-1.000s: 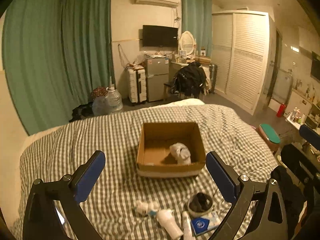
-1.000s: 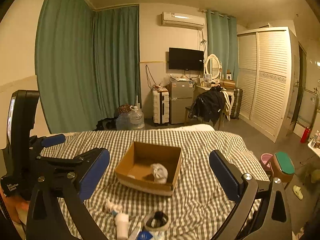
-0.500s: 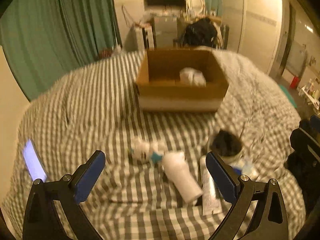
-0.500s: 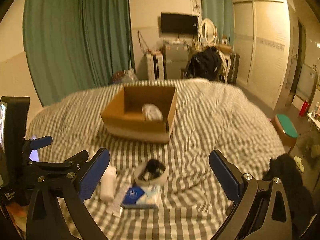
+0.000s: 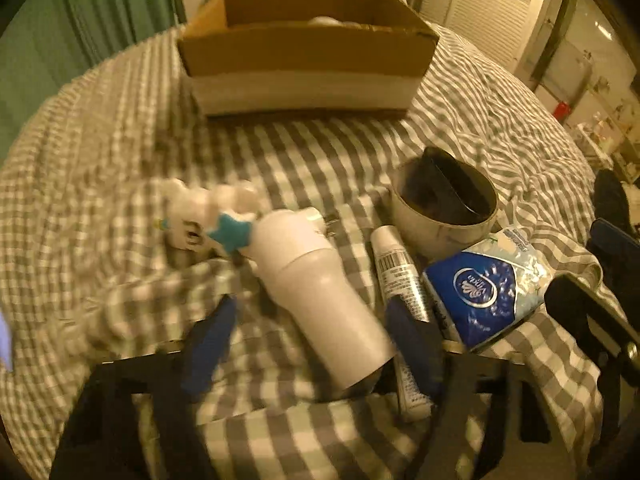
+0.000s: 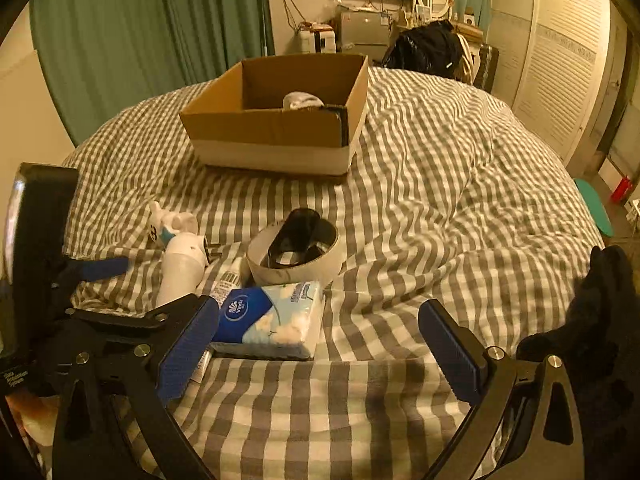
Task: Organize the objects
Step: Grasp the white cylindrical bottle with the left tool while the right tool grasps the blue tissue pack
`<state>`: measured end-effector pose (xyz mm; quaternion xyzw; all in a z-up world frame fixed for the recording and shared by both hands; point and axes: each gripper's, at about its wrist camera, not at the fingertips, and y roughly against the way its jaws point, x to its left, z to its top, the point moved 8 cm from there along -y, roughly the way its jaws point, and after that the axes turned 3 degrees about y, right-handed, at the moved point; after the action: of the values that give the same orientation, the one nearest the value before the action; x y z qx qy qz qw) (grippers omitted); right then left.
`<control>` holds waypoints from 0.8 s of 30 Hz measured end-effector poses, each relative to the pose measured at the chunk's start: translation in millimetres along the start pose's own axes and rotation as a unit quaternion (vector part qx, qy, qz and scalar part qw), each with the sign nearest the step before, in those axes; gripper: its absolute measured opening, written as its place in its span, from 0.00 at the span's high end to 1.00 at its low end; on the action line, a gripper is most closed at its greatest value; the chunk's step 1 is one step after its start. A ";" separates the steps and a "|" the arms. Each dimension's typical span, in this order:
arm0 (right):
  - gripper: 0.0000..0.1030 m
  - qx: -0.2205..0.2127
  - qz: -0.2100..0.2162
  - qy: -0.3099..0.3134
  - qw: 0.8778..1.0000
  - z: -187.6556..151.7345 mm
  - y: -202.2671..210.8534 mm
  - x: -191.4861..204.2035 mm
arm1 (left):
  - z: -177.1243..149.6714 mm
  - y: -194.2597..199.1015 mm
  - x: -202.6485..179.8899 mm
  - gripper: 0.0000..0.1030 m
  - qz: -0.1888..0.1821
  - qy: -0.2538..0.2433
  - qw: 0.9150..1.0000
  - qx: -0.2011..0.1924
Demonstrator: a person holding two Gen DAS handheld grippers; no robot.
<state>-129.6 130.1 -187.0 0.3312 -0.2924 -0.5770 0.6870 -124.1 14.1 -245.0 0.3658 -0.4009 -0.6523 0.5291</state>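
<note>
A white bottle lies on the checked bedspread between the fingers of my left gripper, which is partly closed around it, blurred; contact cannot be told. The bottle also shows in the right wrist view. Beside it lie a small white toy with a blue star, a silver tube, a blue tissue pack and a tape roll with a black object inside. A cardboard box holds a white object. My right gripper is open just right of the tissue pack.
The bed fills both views. A wardrobe stands at the right, green curtains at the left. A dark chair with clothes and a small fridge stand behind the bed. A black cloth lies at the right edge.
Both grippers have moved down and forward toward the items on the bed. My left gripper has narrowed around the white bottle. The right gripper has stayed open.
</note>
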 end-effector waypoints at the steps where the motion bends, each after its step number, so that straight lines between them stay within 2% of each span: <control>1: 0.03 0.001 0.001 0.000 1.000 0.0 -1.1 0.8 | -1.7 -4.5 -2.3 0.46 -0.016 0.002 1.000 0.012; 3: 0.03 0.004 0.000 0.004 1.000 -0.4 -2.5 3.2 | -2.4 -3.5 -2.1 0.50 -0.020 0.005 1.000 0.011; 4: 0.03 0.005 0.000 0.006 1.000 -0.5 -3.5 4.4 | -2.5 0.9 -2.0 0.62 -0.023 0.005 1.000 0.005; 5: 0.03 0.007 -0.001 0.009 1.000 -1.0 -4.6 5.9 | -1.9 5.0 -0.8 0.63 -0.024 0.006 1.000 0.002; 8: 0.03 0.012 -0.001 0.018 1.000 -1.7 -6.2 10.8 | -0.3 21.9 6.4 0.66 -0.031 0.012 0.999 -0.012; 15: 0.03 0.032 0.011 0.054 0.998 -5.5 -19.0 30.1 | -1.5 34.6 24.1 0.68 -0.026 0.017 0.999 -0.017; 18: 0.03 0.058 0.014 0.079 0.995 -12.4 -30.7 40.7 | -2.5 39.3 27.5 0.68 -0.025 0.017 0.999 -0.020; 22: 0.21 0.085 0.016 0.094 0.992 -20.9 -41.5 46.3 | -5.7 45.5 28.0 0.68 -0.023 0.011 0.999 -0.024; 24: 0.24 0.084 0.018 0.093 0.992 -22.8 -41.1 45.7 | -7.8 48.7 27.7 0.68 -0.022 0.009 0.999 -0.026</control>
<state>-128.9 83.0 -232.6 0.4346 -0.2806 -0.5045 0.6913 -102.5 -19.9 -205.3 0.3665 -0.3705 -0.6708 0.5276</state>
